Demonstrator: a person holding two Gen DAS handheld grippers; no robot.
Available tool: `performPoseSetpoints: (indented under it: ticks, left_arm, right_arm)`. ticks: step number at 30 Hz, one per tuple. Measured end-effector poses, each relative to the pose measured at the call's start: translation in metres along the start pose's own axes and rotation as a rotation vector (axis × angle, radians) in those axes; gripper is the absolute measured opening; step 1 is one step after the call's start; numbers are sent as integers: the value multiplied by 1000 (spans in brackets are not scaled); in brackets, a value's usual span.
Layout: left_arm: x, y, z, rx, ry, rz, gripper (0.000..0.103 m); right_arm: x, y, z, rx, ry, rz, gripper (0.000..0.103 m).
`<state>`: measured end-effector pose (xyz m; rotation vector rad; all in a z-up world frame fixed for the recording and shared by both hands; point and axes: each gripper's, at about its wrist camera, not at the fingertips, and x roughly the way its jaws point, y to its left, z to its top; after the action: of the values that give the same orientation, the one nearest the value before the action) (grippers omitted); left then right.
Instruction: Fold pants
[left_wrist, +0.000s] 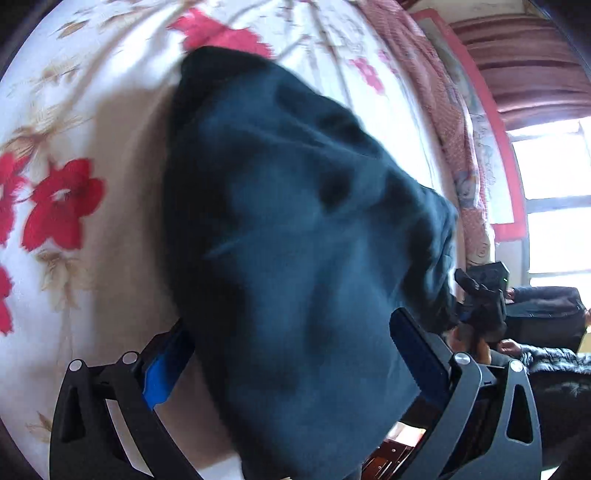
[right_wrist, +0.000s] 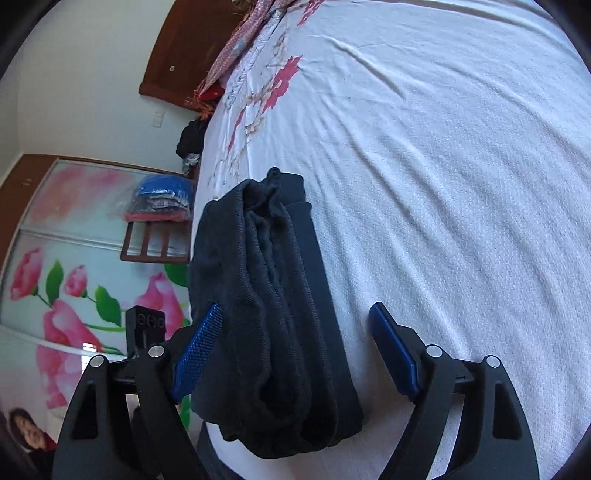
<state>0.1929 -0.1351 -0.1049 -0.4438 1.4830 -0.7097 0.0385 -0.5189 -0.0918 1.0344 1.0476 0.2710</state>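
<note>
Dark knit pants (right_wrist: 273, 314) found folded into a thick bundle at the bed (right_wrist: 461, 184) edge; judged soft, light, limp, likely to slump unless taken at the stacked fold. Right gripper (right_wrist: 295, 350) fingers (right_wrist: 195, 354) apart, straddling bundle unclamped; left gripper (left_wrist: 291, 362) fingers (left_wrist: 410, 350) apart, cloth draped between, grip not confirmed.

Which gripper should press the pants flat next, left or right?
Probably right. The right gripper is open around the folded pants on the bed. The left gripper has dark cloth draped between its fingers.
</note>
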Motion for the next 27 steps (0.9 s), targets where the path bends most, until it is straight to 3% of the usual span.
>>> performPoseSetpoints:
  ticks: [4,10,12,13,15,19,21,23,27]
  left_arm:
    - [1,-6,3,-21,-13,-73,101]
    - [13,-15,8,5,0,-20,101]
    - [6,-14,7,-20,-30,-65,99]
    - [3,-15,8,-15,-40,-64,94]
    - [1,-23,4,40,-49,-10,76]
    - [0,-22,4,65,-63,-17,63]
    - [-5,-22,6,73,-68,-35,37]
    - [-13,-14,8,64,-57,-73,32]
    - [-18,-10,5,86,-42,-79,23]
  right_arm:
    - [13,9,5,-29,49,-7,81]
    - [39,31,8,-127,98,-72,84]
    - [43,48,0,-228,100,-131,72]
    - [42,52,-2,-243,97,-166,68]
    - [37,56,-4,-247,81,-167,54]
    - [33,71,-9,-281,59,-212,44]
    - [34,78,-9,-292,46,-254,42]
    - [32,85,-11,-297,33,-252,40]
    - [31,95,-14,-312,15,-254,39]
